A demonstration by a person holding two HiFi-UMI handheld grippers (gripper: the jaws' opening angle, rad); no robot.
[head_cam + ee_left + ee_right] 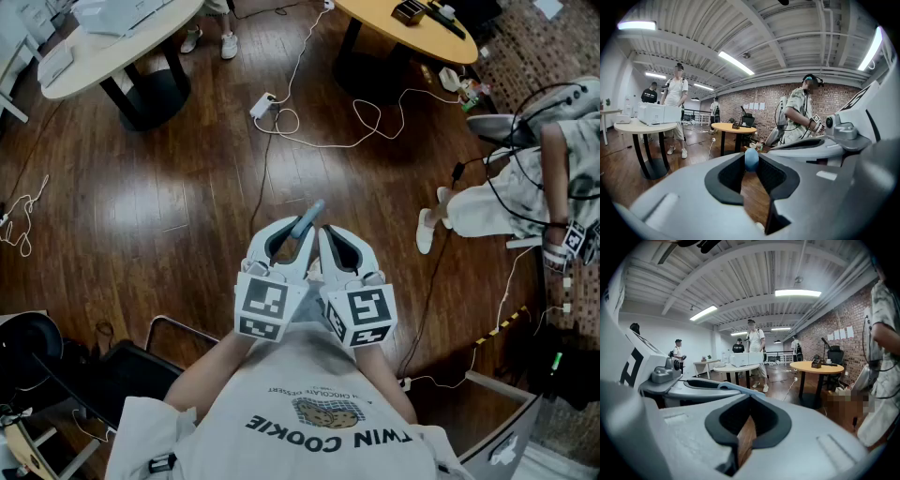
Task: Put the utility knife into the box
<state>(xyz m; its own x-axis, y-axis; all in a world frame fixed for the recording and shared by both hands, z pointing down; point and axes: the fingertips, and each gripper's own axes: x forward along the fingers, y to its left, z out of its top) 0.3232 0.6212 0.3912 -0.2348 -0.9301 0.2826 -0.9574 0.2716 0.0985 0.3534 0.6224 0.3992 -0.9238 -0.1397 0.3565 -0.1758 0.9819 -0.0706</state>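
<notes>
Knife [751, 160] (blue) pinched in left tool [300, 238]; right tool [749, 397] closed, empty.

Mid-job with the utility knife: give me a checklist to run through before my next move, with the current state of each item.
1. Utility knife gripped by left tool: ok, the pads are closed on it.
2. Blade retracted: cannot tell, only a rounded blue end shows.
3. Right tool free: ok, jaws together with nothing between them.
4. Box located: not ok, it appears in no view.
5. Clearance between the tools: not ok, they sit close side by side.
</notes>
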